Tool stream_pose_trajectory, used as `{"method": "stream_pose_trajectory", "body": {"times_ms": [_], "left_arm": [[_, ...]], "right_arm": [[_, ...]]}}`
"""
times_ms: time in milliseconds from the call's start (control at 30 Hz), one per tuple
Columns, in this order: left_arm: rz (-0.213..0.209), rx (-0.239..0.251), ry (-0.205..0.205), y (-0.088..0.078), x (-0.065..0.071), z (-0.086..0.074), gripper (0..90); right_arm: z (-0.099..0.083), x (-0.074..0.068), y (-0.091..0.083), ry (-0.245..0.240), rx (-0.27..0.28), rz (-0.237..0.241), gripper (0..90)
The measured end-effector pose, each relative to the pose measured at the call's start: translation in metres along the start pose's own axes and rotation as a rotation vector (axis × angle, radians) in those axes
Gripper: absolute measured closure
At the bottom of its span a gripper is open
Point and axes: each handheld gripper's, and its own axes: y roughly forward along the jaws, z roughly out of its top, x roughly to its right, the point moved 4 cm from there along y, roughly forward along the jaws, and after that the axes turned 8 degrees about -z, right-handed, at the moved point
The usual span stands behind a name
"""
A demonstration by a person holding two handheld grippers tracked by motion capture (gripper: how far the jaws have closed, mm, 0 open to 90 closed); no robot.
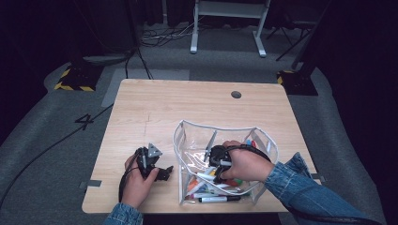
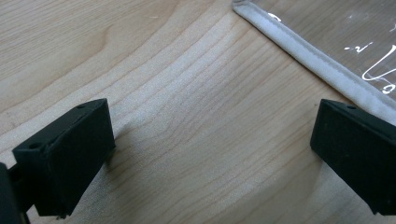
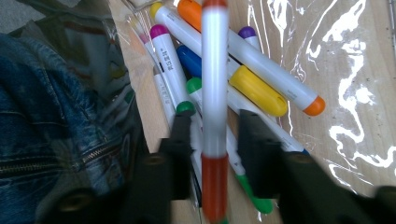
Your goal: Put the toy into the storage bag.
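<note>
A clear plastic pouch (image 1: 225, 129) with white trim stands open on the wooden table (image 1: 187, 103) and holds several coloured markers (image 1: 213, 187). My right gripper (image 1: 217, 177) reaches down inside it. In the right gripper view a white marker with red ends (image 3: 215, 93), blurred, lies between the jaws of the right gripper (image 3: 215, 126) with a gap on each side, so the pads do not press on it. Below it is the heap, among it a yellow-capped marker (image 3: 257, 91). My left gripper (image 1: 159, 172) rests open on the table just left of the pouch, its jaws (image 2: 212, 135) wide apart over bare wood beside the pouch trim (image 2: 308, 51).
A round grommet hole (image 1: 236, 94) sits near the table's far edge. A black marker (image 1: 218, 199) lies along the pouch's near wall. A denim sleeve (image 3: 42, 130) shows through the pouch wall. Cables and a desk frame (image 1: 230, 18) are on the floor beyond.
</note>
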Motion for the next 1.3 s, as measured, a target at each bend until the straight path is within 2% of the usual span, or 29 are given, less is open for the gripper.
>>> {"method": "stream_pose_trajectory", "body": {"times_ms": [100, 200, 367, 533, 633, 800, 867, 933, 967, 1167, 1300], "left_arm": [[0.000, 0.000, 0.000, 0.000, 0.000, 0.000, 0.0], [0.000, 0.000, 0.000, 0.000, 0.000, 0.000, 0.0], [0.000, 0.001, 0.000, 0.000, 0.000, 0.000, 0.0], [0.001, 0.001, 0.000, 0.000, 0.000, 0.000, 0.0], [0.001, 0.001, 0.001, 0.000, 0.000, 0.000, 0.0], [0.008, 0.000, -0.004, 0.000, -0.001, 0.000, 0.0], [0.006, 0.001, -0.006, 0.000, 0.000, 0.000, 0.1], [0.012, 0.003, -0.005, -0.001, -0.001, -0.001, 0.3], [0.011, 0.006, -0.008, -0.001, -0.001, -0.001, 0.3], [0.007, 0.004, -0.009, -0.001, -0.001, -0.002, 0.3], [0.008, 0.004, -0.009, -0.001, -0.001, -0.002, 0.3]], "right_arm": [[0.002, 0.003, -0.004, -0.021, 0.060, -0.037, 49.4], [0.006, 0.008, -0.021, 0.012, 0.144, -0.068, 44.9], [0.007, 0.019, -0.055, 0.080, 0.308, -0.134, 43.5], [-0.007, 0.036, -0.092, 0.172, 0.426, -0.218, 48.2], [-0.022, 0.049, -0.108, 0.231, 0.456, -0.263, 50.5], [-0.054, 0.072, -0.126, 0.354, 0.526, -0.307, 49.1], [-0.068, 0.081, -0.132, 0.393, 0.540, -0.338, 48.9], [-0.081, 0.089, -0.139, 0.436, 0.578, -0.344, 48.8], [-0.087, 0.092, -0.142, 0.461, 0.580, -0.345, 49.0], [-0.123, 0.115, -0.137, 0.552, 0.562, -0.393, 49.2], [-0.144, 0.130, -0.129, 0.641, 0.577, -0.420, 49.2]]}}
